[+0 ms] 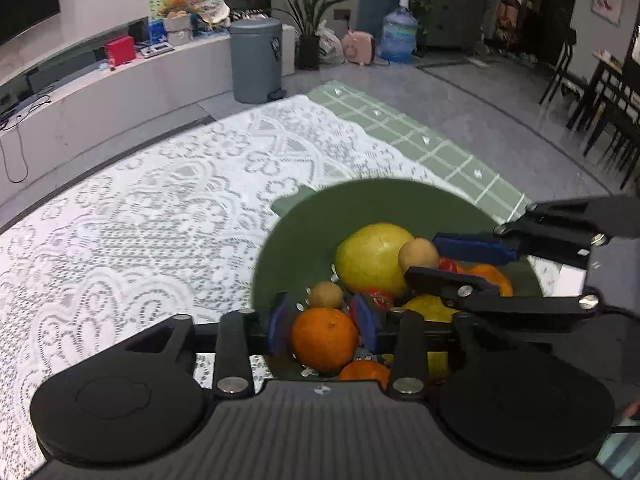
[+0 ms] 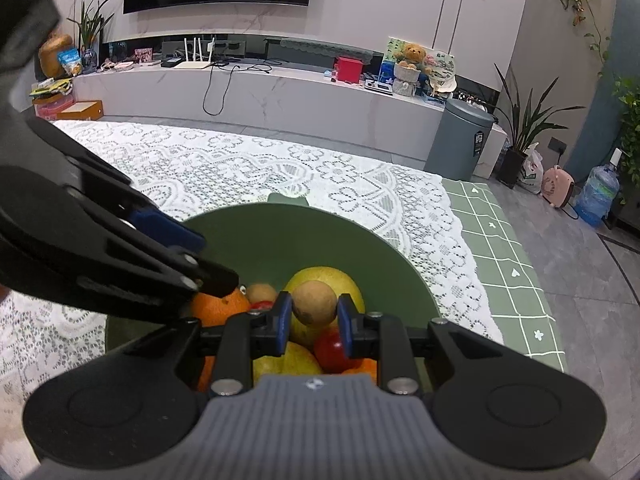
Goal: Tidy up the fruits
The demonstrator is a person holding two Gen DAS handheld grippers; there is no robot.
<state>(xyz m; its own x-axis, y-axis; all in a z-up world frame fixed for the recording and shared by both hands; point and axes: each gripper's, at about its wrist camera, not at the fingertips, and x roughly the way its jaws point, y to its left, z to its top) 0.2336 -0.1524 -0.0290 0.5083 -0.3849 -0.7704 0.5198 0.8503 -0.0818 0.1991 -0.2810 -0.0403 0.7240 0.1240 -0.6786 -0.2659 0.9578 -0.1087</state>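
Note:
A green bowl (image 1: 360, 208) on the lace tablecloth holds several fruits: a large yellow-green pomelo (image 1: 370, 258), brown kiwis (image 1: 326, 295), oranges, red fruits and a lemon (image 1: 430, 308). My left gripper (image 1: 325, 330) is shut on an orange (image 1: 324, 340) over the bowl's near side. My right gripper (image 2: 313, 316) is shut on a brown kiwi (image 2: 315, 304) above the fruit pile in the bowl (image 2: 280, 236). The right gripper also shows in the left wrist view (image 1: 436, 260), and the left gripper in the right wrist view (image 2: 208, 264).
White lace cloth (image 1: 160, 208) covers the table, with a green checked cloth (image 1: 420, 136) at its far right. Beyond the table stand a grey bin (image 1: 256, 60), a plant, a water jug and a low white TV shelf (image 2: 260, 88).

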